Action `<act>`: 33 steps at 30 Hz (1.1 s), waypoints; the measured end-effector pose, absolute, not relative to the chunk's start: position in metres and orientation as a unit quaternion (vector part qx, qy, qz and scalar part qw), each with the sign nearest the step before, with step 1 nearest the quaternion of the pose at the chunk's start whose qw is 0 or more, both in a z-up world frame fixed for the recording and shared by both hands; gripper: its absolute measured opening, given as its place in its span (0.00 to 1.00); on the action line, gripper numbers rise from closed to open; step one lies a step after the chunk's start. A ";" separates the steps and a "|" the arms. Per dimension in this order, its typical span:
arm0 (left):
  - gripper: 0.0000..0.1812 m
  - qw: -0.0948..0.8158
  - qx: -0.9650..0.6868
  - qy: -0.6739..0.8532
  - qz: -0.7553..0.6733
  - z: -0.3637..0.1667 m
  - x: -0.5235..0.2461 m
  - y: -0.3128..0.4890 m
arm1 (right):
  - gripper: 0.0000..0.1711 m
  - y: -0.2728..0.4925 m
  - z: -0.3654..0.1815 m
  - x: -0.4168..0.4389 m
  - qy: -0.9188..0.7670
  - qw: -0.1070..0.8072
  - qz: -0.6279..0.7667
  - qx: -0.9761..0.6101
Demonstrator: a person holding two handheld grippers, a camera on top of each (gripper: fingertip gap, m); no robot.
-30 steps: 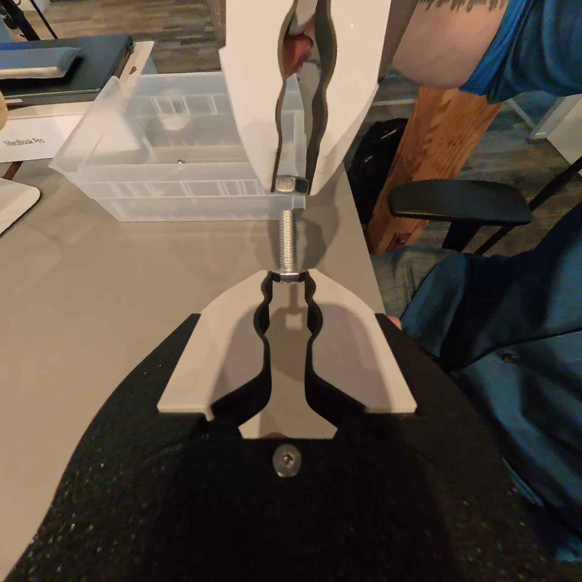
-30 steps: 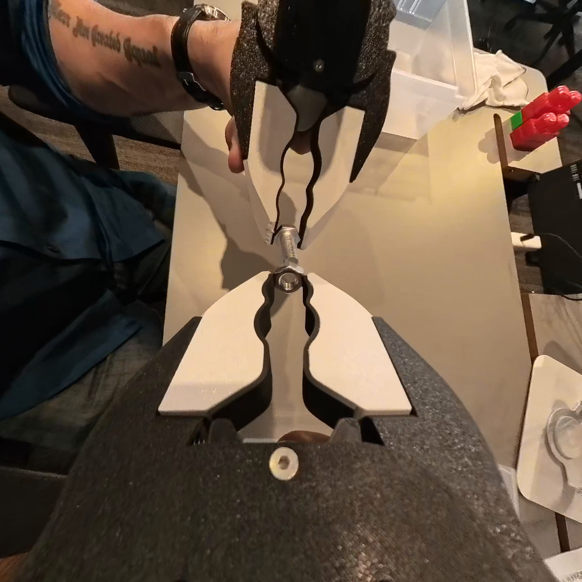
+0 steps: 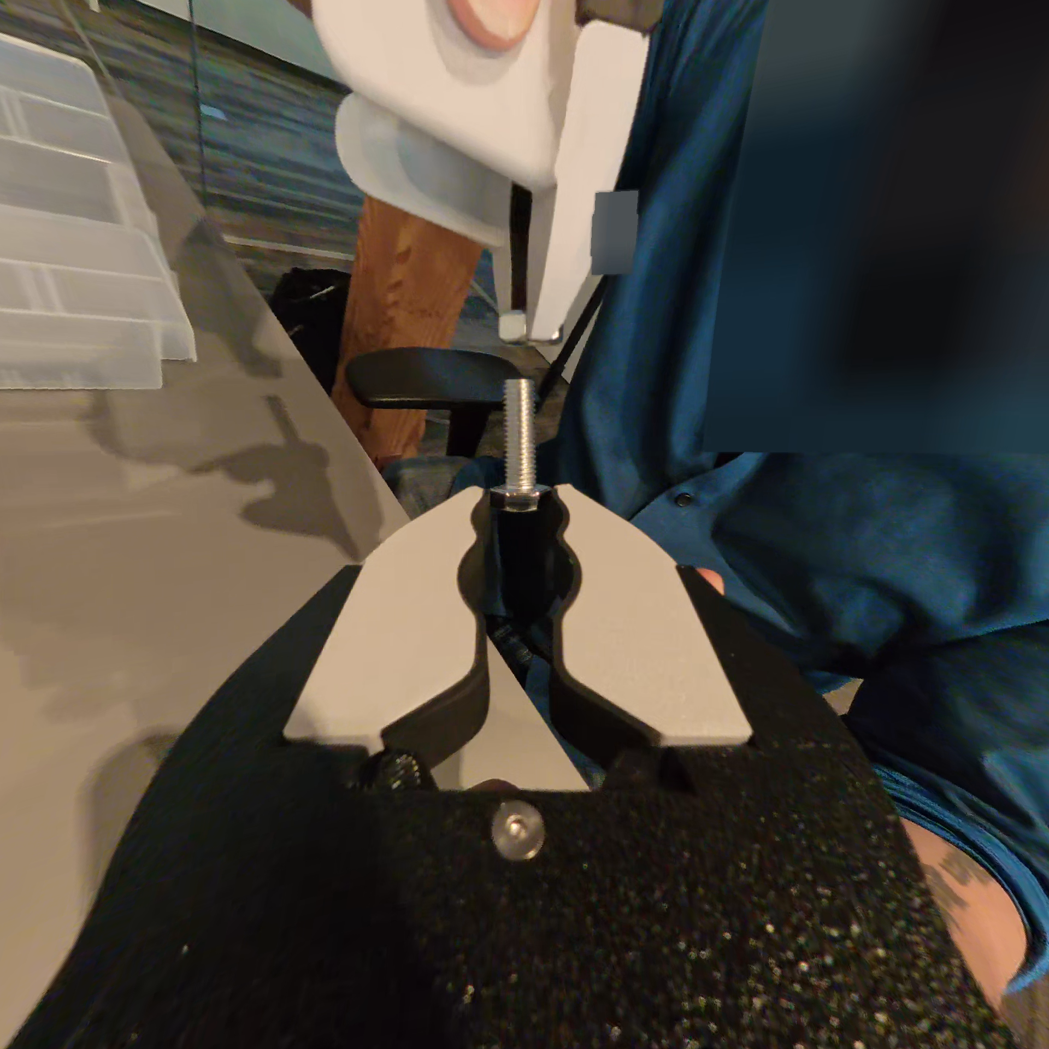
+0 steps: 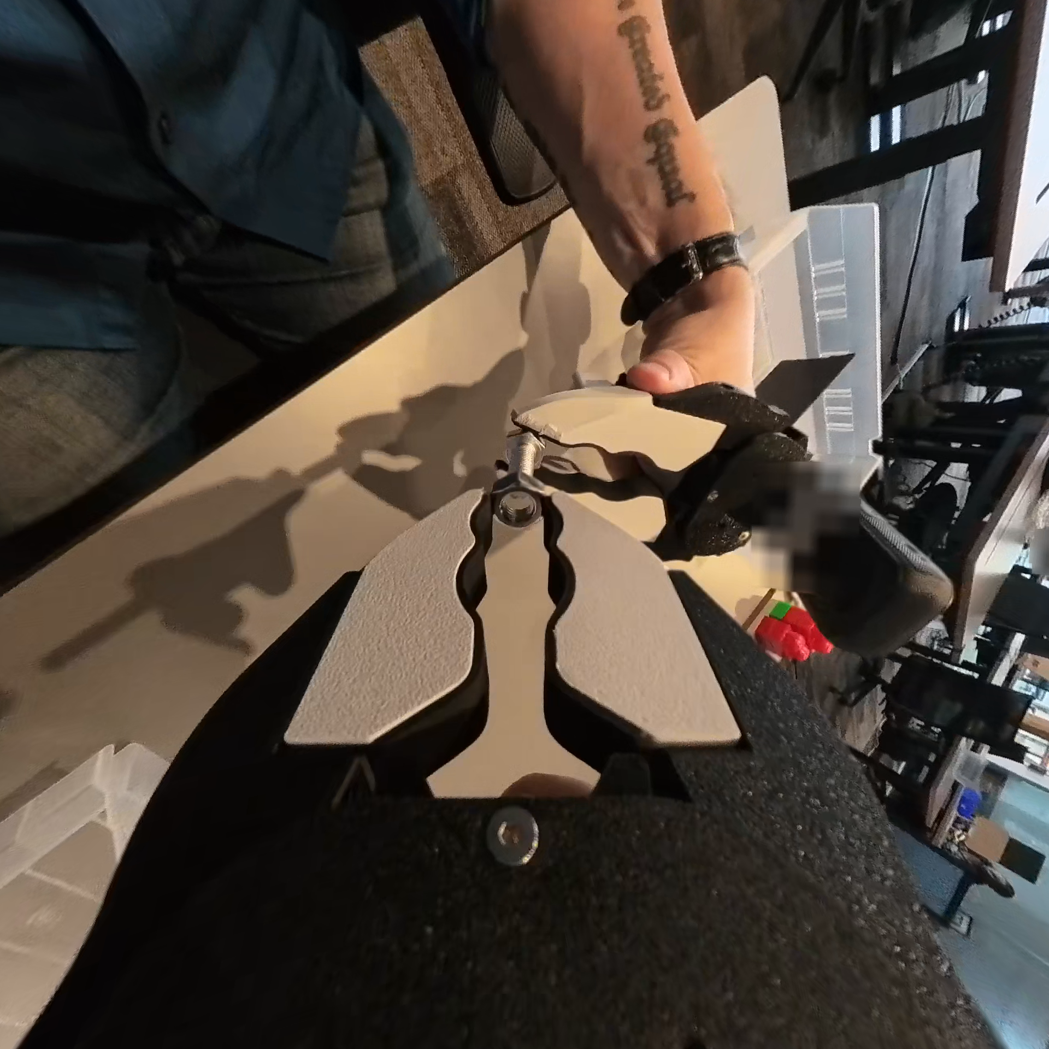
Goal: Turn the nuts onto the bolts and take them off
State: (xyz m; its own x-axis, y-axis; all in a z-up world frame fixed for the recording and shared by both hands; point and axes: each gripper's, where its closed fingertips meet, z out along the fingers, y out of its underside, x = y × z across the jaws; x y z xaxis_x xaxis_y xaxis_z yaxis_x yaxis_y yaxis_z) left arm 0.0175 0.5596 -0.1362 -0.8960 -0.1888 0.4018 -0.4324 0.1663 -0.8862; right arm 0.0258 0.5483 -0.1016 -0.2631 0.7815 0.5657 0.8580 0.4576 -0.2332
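Jaws of left gripper [image 3: 517,499] pinch bolt [image 3: 520,437] (by its head); right gripper [image 4: 515,507] clamps nut [image 4: 515,507], seemingly clear of the bolt.

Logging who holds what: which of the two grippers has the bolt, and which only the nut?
The left gripper clamps the bolt by its head. The right gripper pinches just the nut, clear of the threads.

Office-like workspace, pale desk [image 3: 113,567], black office chair armrest [image 3: 420,377], clear plastic organiser [image 3: 68,272]

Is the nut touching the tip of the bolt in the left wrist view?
No. A clear gap separates the nut from the tip of the bolt.
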 end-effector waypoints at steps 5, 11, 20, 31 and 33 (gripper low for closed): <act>0.10 0.111 0.198 -0.756 0.614 -0.137 0.014 0.558 | 0.10 0.548 -0.107 0.023 -0.800 0.306 -0.059 -0.513; 0.10 0.114 0.201 -0.759 0.609 -0.140 0.016 0.556 | 0.10 0.552 -0.115 0.023 -0.799 0.302 -0.063 -0.517; 0.10 0.082 0.227 -0.772 0.588 -0.146 0.025 0.559 | 0.10 0.555 -0.120 0.032 -0.778 0.303 -0.043 -0.549; 0.10 0.004 0.277 -0.796 0.538 -0.155 0.042 0.571 | 0.10 0.566 -0.127 0.048 -0.692 0.287 0.008 -0.662; 0.10 -0.021 0.289 -0.801 0.525 -0.155 0.046 0.575 | 0.10 0.568 -0.127 0.052 -0.656 0.288 0.034 -0.697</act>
State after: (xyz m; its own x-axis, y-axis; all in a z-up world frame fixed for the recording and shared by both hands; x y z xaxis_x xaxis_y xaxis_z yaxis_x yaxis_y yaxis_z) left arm 0.0461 0.5748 -0.1549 -0.8323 -0.4841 0.2700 -0.4408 0.2827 -0.8520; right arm 0.0519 0.5683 -0.1273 0.1362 0.9338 0.3309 0.8947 0.0275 -0.4458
